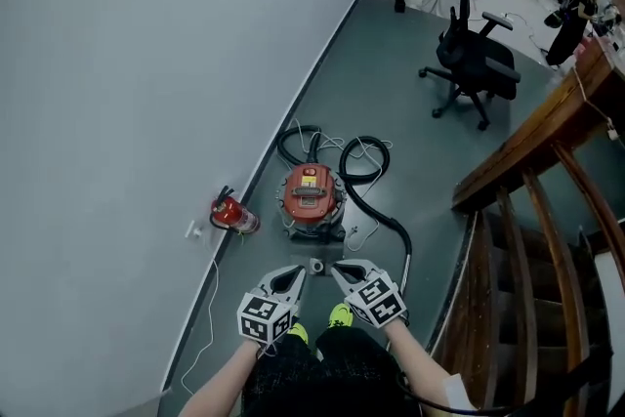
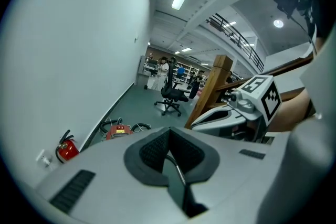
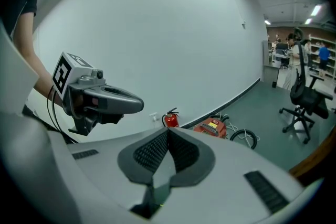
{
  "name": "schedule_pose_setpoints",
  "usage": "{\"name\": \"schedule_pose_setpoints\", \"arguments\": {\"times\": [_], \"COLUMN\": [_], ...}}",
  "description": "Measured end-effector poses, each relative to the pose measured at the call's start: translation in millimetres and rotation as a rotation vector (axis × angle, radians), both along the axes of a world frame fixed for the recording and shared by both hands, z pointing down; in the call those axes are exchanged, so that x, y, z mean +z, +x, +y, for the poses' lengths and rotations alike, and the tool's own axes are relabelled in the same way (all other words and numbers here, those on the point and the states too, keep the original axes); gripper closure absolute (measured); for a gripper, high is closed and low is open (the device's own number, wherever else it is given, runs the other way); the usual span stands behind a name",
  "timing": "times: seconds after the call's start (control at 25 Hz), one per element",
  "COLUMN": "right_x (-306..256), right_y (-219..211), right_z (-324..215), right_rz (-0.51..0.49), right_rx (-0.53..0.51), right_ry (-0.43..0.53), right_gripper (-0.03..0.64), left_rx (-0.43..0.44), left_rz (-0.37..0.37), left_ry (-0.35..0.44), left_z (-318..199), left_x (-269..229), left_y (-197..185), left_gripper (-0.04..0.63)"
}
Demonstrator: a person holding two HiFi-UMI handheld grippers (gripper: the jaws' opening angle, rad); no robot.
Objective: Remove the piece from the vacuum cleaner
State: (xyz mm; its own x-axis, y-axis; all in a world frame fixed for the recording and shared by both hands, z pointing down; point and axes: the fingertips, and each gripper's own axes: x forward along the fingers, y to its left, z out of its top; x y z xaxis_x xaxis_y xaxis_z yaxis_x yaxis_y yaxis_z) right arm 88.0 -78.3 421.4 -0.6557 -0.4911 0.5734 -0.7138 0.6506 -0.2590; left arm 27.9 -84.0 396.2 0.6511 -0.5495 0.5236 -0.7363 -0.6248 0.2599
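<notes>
A red and grey canister vacuum cleaner (image 1: 311,198) stands on the grey floor near the wall, its black hose (image 1: 376,200) looping behind it and running right toward a metal tube (image 1: 406,261). It also shows small in the left gripper view (image 2: 117,131) and the right gripper view (image 3: 212,126). My left gripper (image 1: 298,274) and right gripper (image 1: 338,271) are held side by side just in front of the vacuum, short of it. Both are shut with nothing between the pads. A small grey piece (image 1: 315,265) lies on the floor between the fingertips and the vacuum.
A red fire extinguisher (image 1: 232,214) lies by the wall, left of the vacuum. A white cable (image 1: 210,308) runs along the wall base. A black office chair (image 1: 476,63) stands further back. A wooden stair railing (image 1: 532,181) rises on the right. People stand in the far room.
</notes>
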Motion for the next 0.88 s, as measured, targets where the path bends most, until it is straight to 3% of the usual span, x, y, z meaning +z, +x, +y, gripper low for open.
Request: {"name": "schedule_pose_setpoints", "arguments": {"times": [0.28,0.88], "right_x": [-6,-31], "right_y": [-1,-40], "right_z": [23,94], "right_rz": [0.001,0.025], "right_rx": [0.044,0.091], "right_ry": [-0.005,0.044], "right_gripper": [0.601,0.602], "left_rx": [0.041,0.083], "left_rz": [0.007,0.044], "left_ry": [0.016,0.029], "left_z": [19,101], "left_x": [-13,-24], "left_y": [1,-37], "left_gripper": [0.586,0.586]}}
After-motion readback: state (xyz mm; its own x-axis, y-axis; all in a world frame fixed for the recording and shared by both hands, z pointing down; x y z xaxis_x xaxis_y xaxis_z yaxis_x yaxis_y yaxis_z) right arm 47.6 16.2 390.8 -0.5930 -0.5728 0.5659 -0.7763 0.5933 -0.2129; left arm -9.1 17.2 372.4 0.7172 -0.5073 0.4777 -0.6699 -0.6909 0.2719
